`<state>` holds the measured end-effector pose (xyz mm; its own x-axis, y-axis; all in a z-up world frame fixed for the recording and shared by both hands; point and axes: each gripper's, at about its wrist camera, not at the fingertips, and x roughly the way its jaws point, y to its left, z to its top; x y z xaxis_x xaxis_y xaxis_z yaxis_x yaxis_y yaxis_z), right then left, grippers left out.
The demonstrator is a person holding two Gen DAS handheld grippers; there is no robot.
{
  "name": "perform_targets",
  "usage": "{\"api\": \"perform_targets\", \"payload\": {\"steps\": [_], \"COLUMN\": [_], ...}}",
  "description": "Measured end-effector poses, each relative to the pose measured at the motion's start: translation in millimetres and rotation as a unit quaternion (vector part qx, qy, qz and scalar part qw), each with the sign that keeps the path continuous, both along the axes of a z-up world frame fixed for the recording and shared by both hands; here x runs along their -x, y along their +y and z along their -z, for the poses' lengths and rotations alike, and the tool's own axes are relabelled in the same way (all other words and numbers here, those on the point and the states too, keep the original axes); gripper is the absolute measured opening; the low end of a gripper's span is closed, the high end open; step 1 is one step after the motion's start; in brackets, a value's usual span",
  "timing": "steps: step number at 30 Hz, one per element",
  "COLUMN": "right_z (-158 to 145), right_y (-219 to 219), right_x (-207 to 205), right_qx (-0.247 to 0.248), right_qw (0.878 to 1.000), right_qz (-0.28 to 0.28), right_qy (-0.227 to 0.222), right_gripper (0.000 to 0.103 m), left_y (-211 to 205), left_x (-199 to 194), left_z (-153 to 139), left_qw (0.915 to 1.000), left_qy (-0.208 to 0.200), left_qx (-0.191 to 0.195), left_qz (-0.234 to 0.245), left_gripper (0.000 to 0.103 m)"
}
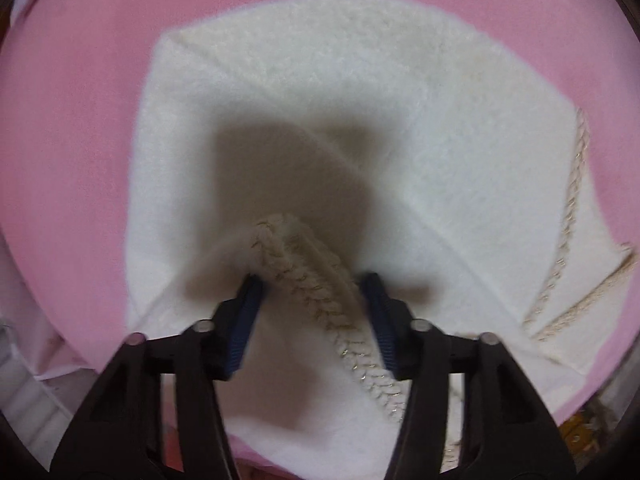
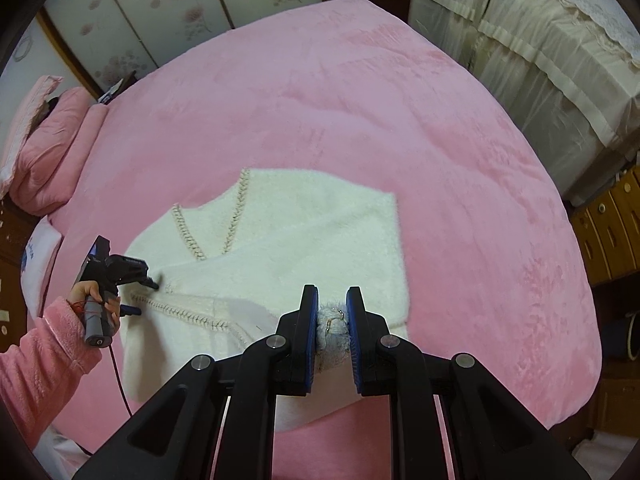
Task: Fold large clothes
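Both grippers, left gripper [image 1: 312,300] spread, right gripper [image 2: 332,320] pinching cardigan [image 2: 288,236].

The fluffy white fleece garment [image 2: 280,236] looks soft and woolly — its edges carry a bumpy beige braided cord trim [image 1: 316,296]. The plush pink bed blanket [image 2: 380,120] is velvety with a soft sheen. The gripper fingers [image 2: 310,332] are matt black plastic with ridged blue rubbery pads [image 1: 244,328] — and small shiny metal pins.

The garment [image 2: 280,240] lies on the bed [image 2: 400,120], pillows [image 2: 52,148] at its left.
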<state>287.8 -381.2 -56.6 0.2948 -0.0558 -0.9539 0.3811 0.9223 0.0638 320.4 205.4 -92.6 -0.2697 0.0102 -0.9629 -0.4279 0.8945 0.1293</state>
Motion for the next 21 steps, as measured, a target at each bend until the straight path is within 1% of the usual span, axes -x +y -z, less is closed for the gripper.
{"api": "perform_targets", "payload": {"steps": [1, 3, 4, 7, 9, 12, 16, 18, 21], "right_z": [3, 10, 13, 17, 16, 12, 5, -1, -15], "right_y": [-2, -8, -11, -17, -19, -19, -21, -24, -29], "right_x": [-2, -4, -4, -5, -3, 5, 19, 24, 29], "right_qx": [-0.002, -0.008, -0.011, -0.016, -0.018, -0.018, -0.027, -0.030, -0.027], "right_qw": [1.000, 1.000, 1.000, 0.999, 0.999, 1.000, 0.999, 0.999, 0.998], "right_qz": [0.004, 0.015, 0.019, 0.024, 0.025, 0.025, 0.028, 0.025, 0.025], "right_qy": [0.003, 0.010, 0.011, 0.013, 0.011, 0.004, -0.011, -0.022, -0.042], "right_gripper": [0.013, 0.013, 0.013, 0.013, 0.013, 0.013, 0.013, 0.013, 0.013], "left_y": [-1, 1, 4, 21, 30, 44, 64, 78, 98], "left_x": [3, 10, 17, 38, 51, 74, 103, 113, 115], "left_z": [-4, -10, -15, -32, -44, -76, -133, -167, -204], "left_qw": [1.0000, 0.9997, 0.9991, 0.9961, 0.9939, 0.9896, 0.9831, 0.9780, 0.9704], "left_qy": [-0.003, -0.012, -0.021, -0.044, -0.059, -0.091, -0.155, -0.183, -0.212], "left_qx": [0.000, 0.011, 0.019, 0.042, 0.056, 0.074, 0.074, 0.069, 0.073], "left_qz": [-0.002, -0.017, -0.031, -0.064, -0.075, -0.083, -0.065, -0.073, -0.089], "left_gripper": [0.030, 0.017, 0.013, 0.010, 0.010, 0.009, 0.008, 0.008, 0.008]}}
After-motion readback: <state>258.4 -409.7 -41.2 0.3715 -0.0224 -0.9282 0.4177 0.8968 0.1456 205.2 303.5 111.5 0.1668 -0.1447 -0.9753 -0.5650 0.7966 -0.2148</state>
